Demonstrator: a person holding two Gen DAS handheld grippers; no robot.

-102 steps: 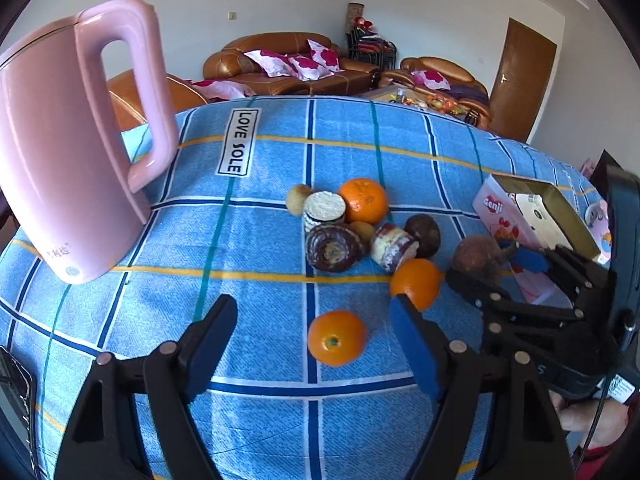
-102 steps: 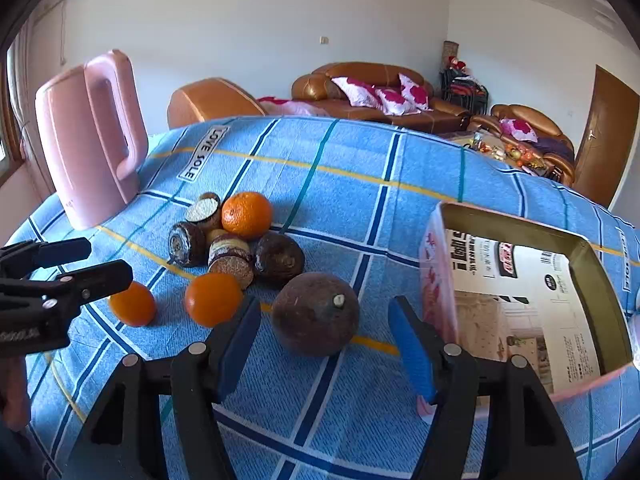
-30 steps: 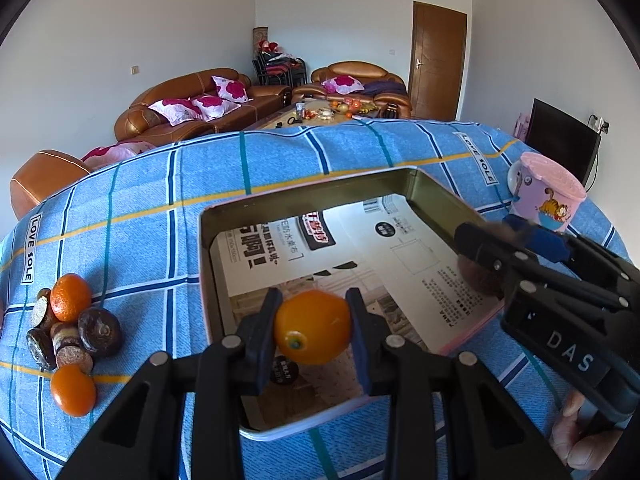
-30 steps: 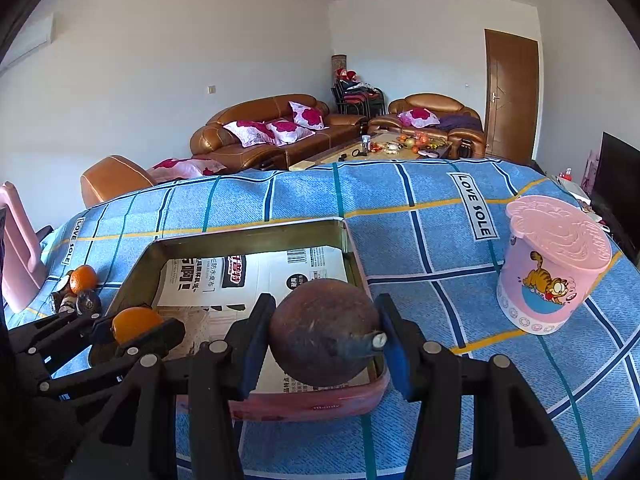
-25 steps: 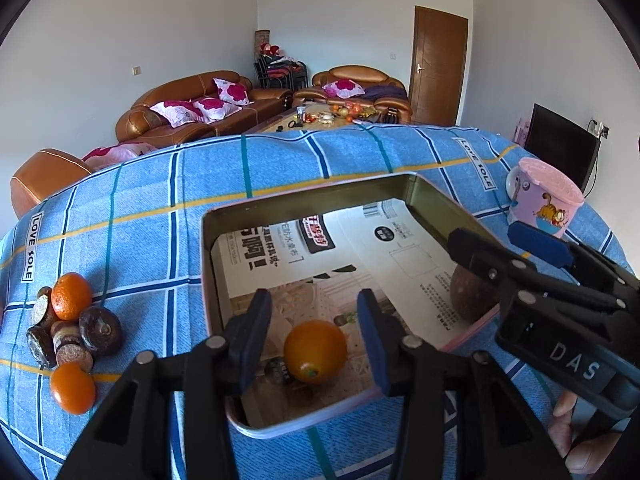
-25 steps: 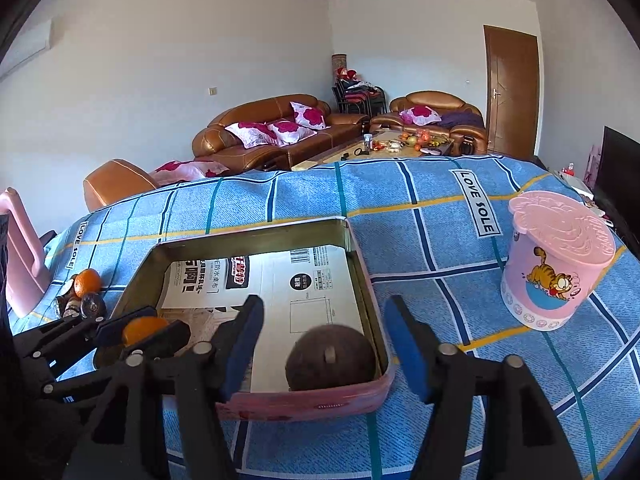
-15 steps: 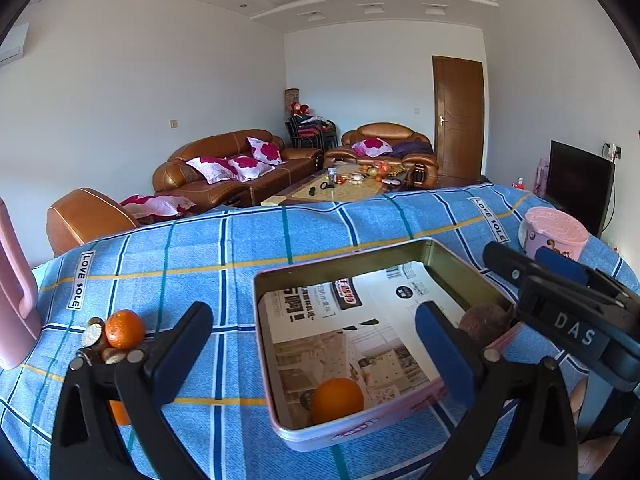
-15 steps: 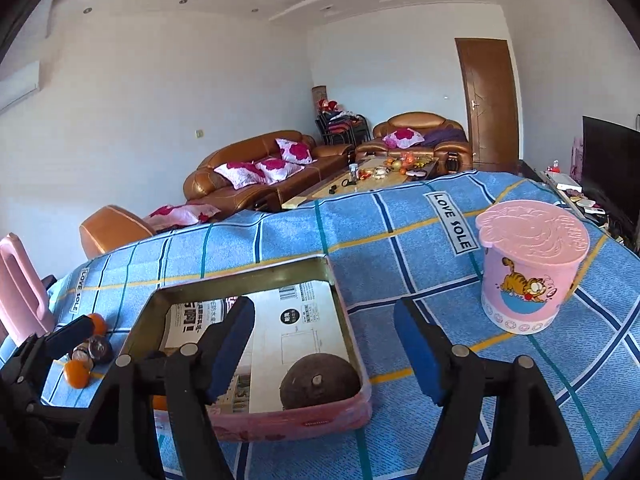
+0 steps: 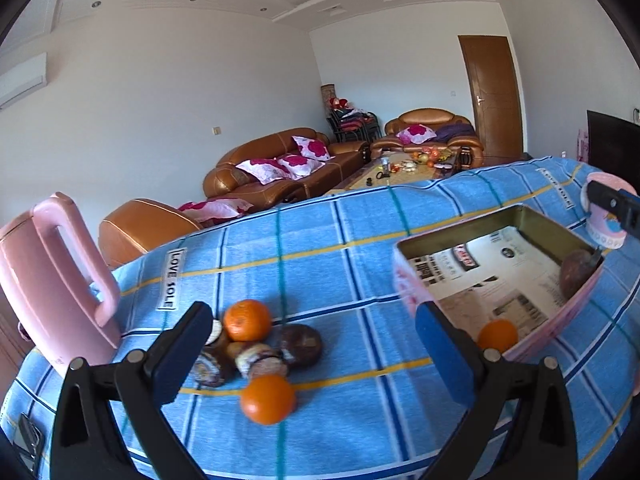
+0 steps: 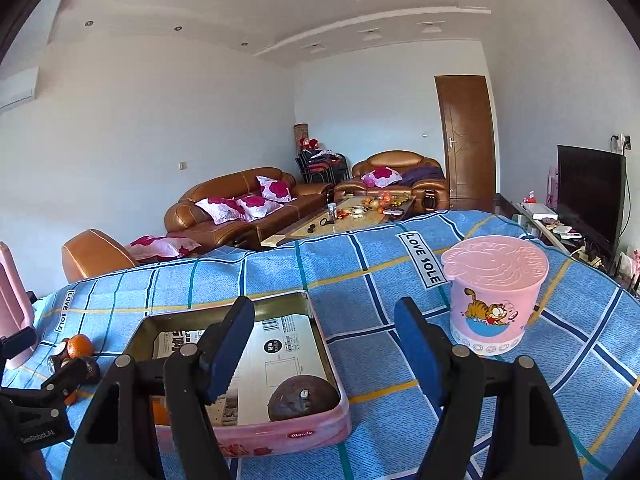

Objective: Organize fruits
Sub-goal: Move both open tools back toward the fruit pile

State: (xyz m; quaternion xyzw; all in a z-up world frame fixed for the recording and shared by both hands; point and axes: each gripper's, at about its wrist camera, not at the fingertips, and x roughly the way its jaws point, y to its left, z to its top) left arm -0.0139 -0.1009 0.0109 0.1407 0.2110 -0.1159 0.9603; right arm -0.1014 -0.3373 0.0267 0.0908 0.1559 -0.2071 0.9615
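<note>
Oranges and dark round fruits lie clustered on the blue cloth beside the pink tin; left gripper and right gripper gape empty; a careless pinch could roll the nearest orange away.

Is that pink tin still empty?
No. The pink tin holds an orange and a brown round fruit on its paper lining.
</note>
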